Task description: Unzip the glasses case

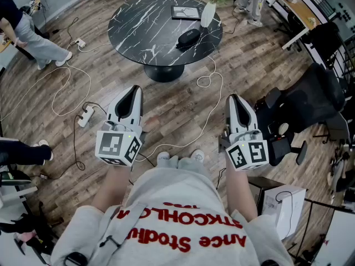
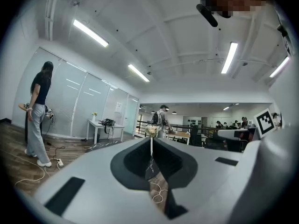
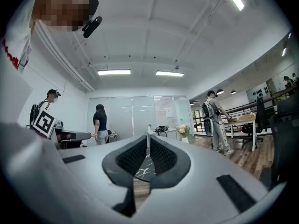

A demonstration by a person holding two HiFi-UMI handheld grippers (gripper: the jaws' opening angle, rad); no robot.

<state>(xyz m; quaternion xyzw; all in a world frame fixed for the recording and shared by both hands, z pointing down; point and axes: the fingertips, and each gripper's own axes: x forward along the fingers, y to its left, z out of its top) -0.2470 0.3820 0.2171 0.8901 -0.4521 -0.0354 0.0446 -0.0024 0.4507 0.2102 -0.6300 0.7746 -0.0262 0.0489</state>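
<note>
- Standing well back from the table [image 1: 138,35], shoes [image 1: 178,158] on the wood floor, with both grippers held level in front of the body.
- Shows the left gripper [image 1: 134,93] with jaws fully together and nothing between them.
- Shows the right gripper [image 1: 234,101] with jaws a thin gap apart, also empty.
- Ahead, between the lines of the two grippers and well apart from both, lies the glasses case [image 1: 188,37]: dark, oval, on the near right part of the round black table, close to its edge.
- Seems closed; too small to find the zipper pull from here.
- Lies with the long axis slanted, from near-left to far-right in the head view.
- Cannot tell which gripper is nearer; looks about equal, with the case a little to the right gripper's side.
- Probably calls for steps forward first, before any reach.
- Crossing the floor on the way: a white cable [image 1: 206,81] with a loop near the table foot, to step over with care.
- Leaves open floor in the middle, with a power strip [image 1: 86,115] at the left and a black office chair [image 1: 310,101] close at the right.
- Just behind the case stands a white vase [image 1: 207,14] with flowers, easy to knock over if reaching past.
- Offers bare marble left of the case, room for one gripper to hold the case steady while the other pulls.
</note>
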